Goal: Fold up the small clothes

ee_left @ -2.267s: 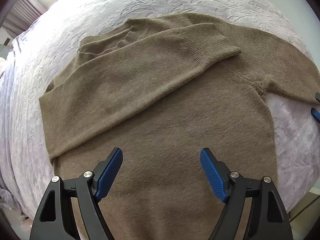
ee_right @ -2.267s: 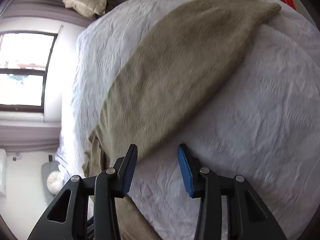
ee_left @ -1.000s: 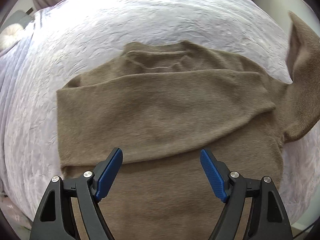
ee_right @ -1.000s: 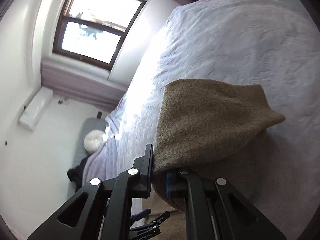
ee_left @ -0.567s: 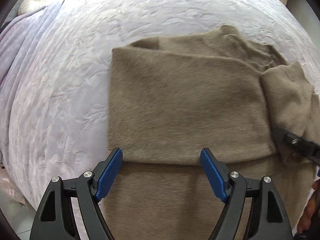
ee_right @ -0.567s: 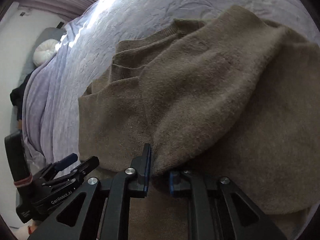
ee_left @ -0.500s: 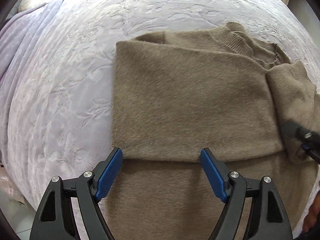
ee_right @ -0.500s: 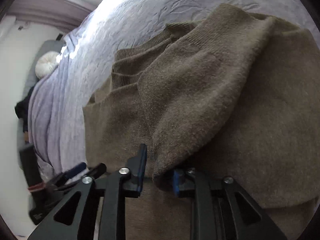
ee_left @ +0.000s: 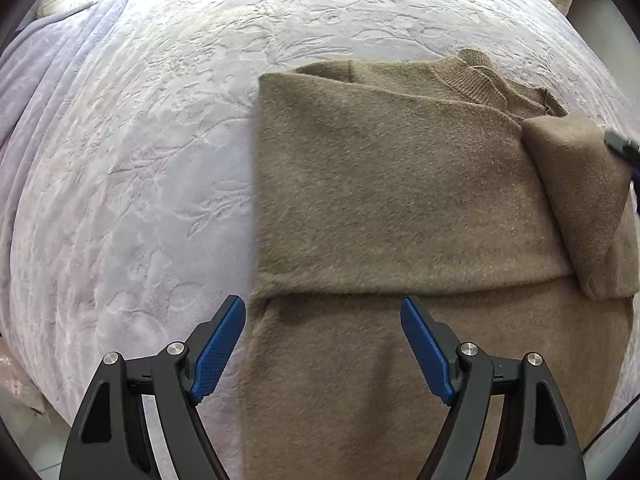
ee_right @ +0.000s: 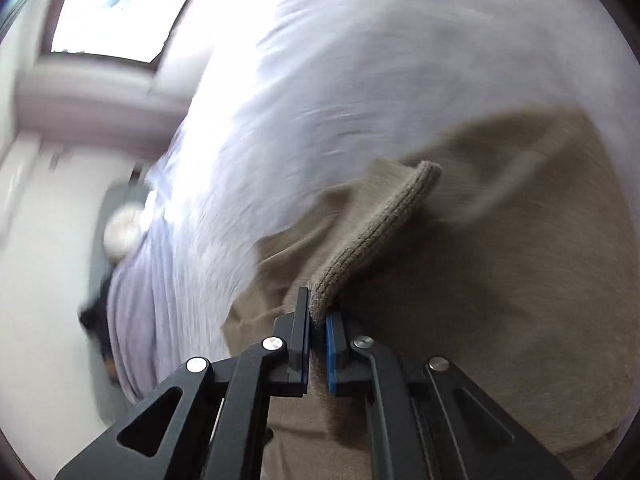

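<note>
One brown sweater (ee_left: 392, 208) lies part-folded on a bed (ee_left: 160, 120) with pale embossed cover. Left hand-held gripper (ee_left: 322, 344) gapes empty above it; right hand-held gripper (ee_right: 318, 332) pinches its cuff (ee_right: 376, 236). Window (ee_right: 112, 12) behind, blurred.

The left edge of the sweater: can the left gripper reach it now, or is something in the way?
Probably yes. The left gripper hangs open right over the sweater, its left finger beside that edge, above bare bedspread.
</note>
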